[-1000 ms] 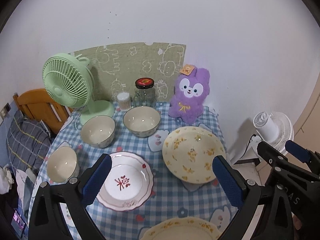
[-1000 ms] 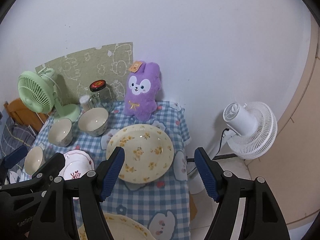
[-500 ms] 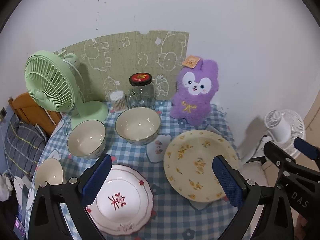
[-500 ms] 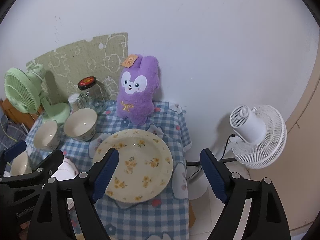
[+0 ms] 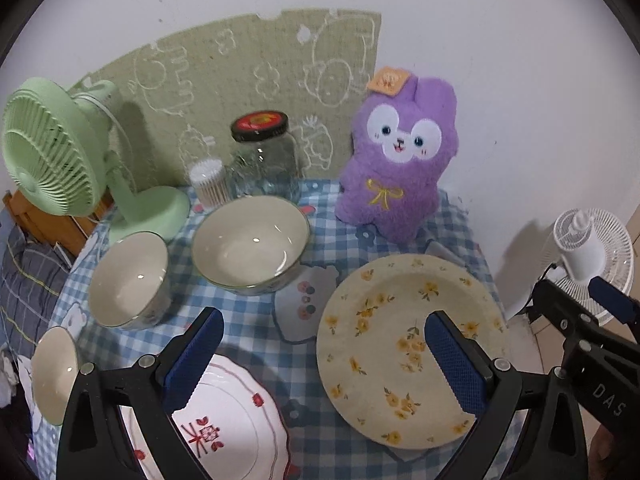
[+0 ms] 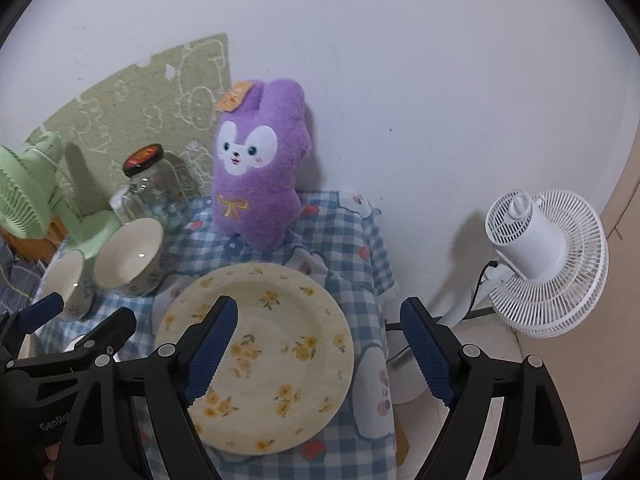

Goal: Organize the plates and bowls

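Left wrist view. The left gripper [image 5: 320,344] hangs over the checked tablecloth [image 5: 248,320] with its jaws wide and nothing between them. The yellow floral plate [image 5: 384,344] lies at lower right, partly behind the right-hand finger; the white plate with red character [image 5: 236,428] sits at lower centre-left. Three bowls run from centre to the left edge: the large bowl [image 5: 250,242], the middle bowl [image 5: 128,278] just beside it, and the small bowl [image 5: 54,372] at the table's rim. All three are empty. The glass jar [image 5: 264,160] at upper centre looks empty; the cotton-swab tub [image 5: 210,180] beside it is full.

Right wrist view. The right gripper [image 6: 320,354], whose jaws have just been opening, stands wide and holds nothing; its left-hand finger overlaps the yellow floral plate [image 6: 280,344] at lower centre. This plate lies near the table's right edge, so a glancing push could likely slide it off. The purple plush rabbit [image 6: 256,176], upper centre, could be toppled by a careless lift.
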{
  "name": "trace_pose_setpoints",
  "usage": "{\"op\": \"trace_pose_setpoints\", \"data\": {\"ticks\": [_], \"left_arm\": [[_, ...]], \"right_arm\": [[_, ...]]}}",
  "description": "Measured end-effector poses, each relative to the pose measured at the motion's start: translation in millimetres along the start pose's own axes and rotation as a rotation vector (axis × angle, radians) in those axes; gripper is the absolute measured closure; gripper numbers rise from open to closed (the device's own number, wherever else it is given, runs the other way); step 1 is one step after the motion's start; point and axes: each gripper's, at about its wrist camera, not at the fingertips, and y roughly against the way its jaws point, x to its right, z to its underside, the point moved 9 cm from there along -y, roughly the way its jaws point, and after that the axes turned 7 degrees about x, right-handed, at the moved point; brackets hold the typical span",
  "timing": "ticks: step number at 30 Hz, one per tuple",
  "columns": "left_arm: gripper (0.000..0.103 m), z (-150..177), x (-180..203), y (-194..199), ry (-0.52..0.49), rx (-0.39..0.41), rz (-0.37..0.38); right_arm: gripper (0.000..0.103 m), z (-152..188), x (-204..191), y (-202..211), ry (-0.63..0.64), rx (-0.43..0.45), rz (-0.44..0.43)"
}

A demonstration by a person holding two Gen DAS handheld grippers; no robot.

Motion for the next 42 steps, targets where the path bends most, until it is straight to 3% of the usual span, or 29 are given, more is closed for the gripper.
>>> {"op": "trace_pose_setpoints", "data": {"ticks": [20,25,32,42], "left_arm": [[0.008,38.7,7.8,-85.7,-0.052,-0.103,-0.063],[0.012,48.7,6.3,-99.1,-0.021,-0.15,-0.037],[0.023,59.5,13.2,-109.2,-0.032,-0.187,-0.017],[0.03,61.3,29.3,-109.0,-0.048,-0.184,0.027]], "right_arm": [[0.018,38.5,4.2,-88.8,0.015,-0.125,-0.015],[0.018,48.4,0.9,-100.1,0.019,-0.151,-0.02],[0.028,61.2,-2.2,-113.4,0.031,-0.191,-0.03],[0.036,72.4,2.1,-121.3,0.011,-0.23,-0.037]]}}
